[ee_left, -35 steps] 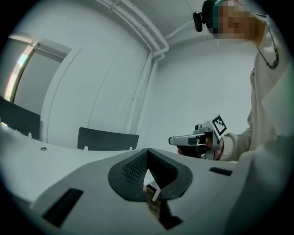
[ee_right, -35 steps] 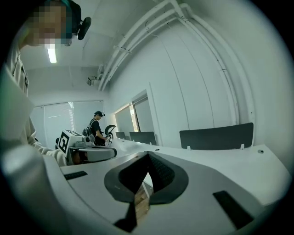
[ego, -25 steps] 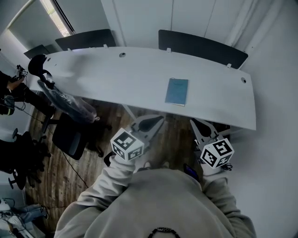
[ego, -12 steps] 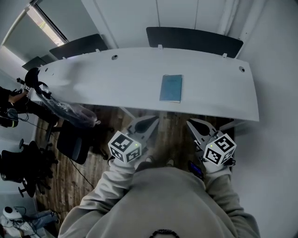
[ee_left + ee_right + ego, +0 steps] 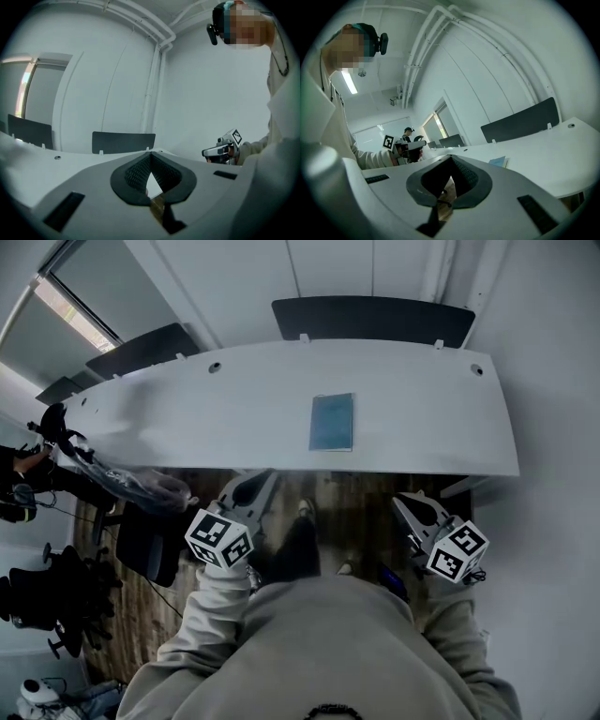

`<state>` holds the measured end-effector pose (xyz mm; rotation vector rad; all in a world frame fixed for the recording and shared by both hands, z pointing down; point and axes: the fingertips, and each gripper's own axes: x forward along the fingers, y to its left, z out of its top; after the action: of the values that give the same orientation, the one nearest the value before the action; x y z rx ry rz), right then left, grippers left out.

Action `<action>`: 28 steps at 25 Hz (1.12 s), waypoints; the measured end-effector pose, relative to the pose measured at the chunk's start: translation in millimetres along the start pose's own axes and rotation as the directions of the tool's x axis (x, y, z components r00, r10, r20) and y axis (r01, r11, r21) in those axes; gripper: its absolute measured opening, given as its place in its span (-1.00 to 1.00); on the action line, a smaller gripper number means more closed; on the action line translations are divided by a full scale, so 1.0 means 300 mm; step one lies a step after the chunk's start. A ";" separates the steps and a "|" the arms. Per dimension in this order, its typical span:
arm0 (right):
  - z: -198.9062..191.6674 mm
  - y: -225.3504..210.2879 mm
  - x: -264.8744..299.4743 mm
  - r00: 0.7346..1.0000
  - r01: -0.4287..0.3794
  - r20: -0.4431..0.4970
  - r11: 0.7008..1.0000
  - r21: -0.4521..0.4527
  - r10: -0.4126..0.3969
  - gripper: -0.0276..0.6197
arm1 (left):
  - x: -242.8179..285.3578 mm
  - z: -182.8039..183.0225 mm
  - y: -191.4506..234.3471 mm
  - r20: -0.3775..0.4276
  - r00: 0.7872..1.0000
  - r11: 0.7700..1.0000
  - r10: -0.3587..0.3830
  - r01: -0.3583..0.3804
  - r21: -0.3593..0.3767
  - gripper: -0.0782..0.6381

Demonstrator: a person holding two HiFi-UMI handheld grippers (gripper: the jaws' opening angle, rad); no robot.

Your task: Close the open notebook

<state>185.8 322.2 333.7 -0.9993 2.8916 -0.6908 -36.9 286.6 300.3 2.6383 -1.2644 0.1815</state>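
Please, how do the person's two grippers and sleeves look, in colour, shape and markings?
The left gripper and the right gripper both have light grey, pointed shells. Each carries a white cube printed with black square markers. Inside, the jaws are lined with dark ribbed pads. The person wears a beige long-sleeved top, and its sleeves reach to the grippers.

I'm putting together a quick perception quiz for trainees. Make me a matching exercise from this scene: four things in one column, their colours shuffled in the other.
Things:
1. notebook
2. desk
3. partition panel behind the notebook
4. floor

Colours:
a. white
b. brown wood
c. blue
d. black

Pairs: 1-c, 2-a, 3-d, 4-b
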 end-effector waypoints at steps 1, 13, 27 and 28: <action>-0.005 -0.013 0.003 1.000 0.012 -0.001 1.000 -0.001 -0.012 -0.85 | 0.028 -0.003 -0.015 -0.001 1.000 1.000 -0.024 0.024 0.005 -0.78; 0.041 -0.172 0.097 0.994 0.106 -0.026 0.994 -0.012 -0.106 -0.85 | 0.332 0.044 -0.071 0.016 0.974 0.973 -0.227 0.226 0.034 -0.78; 0.163 -0.356 0.543 0.988 0.119 -0.098 0.992 -0.029 -0.121 -0.85 | 0.515 0.040 0.378 -0.014 0.977 0.977 -0.213 0.213 0.026 -0.78; 0.175 -0.366 0.576 0.987 0.123 -0.104 0.992 -0.030 -0.126 -0.85 | 0.530 0.039 0.422 -0.018 0.979 0.979 -0.203 0.203 0.019 -0.78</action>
<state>120.1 122.4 354.4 -1.1906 2.9529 -0.7395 -36.3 86.4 337.9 2.7547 -0.9840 0.1835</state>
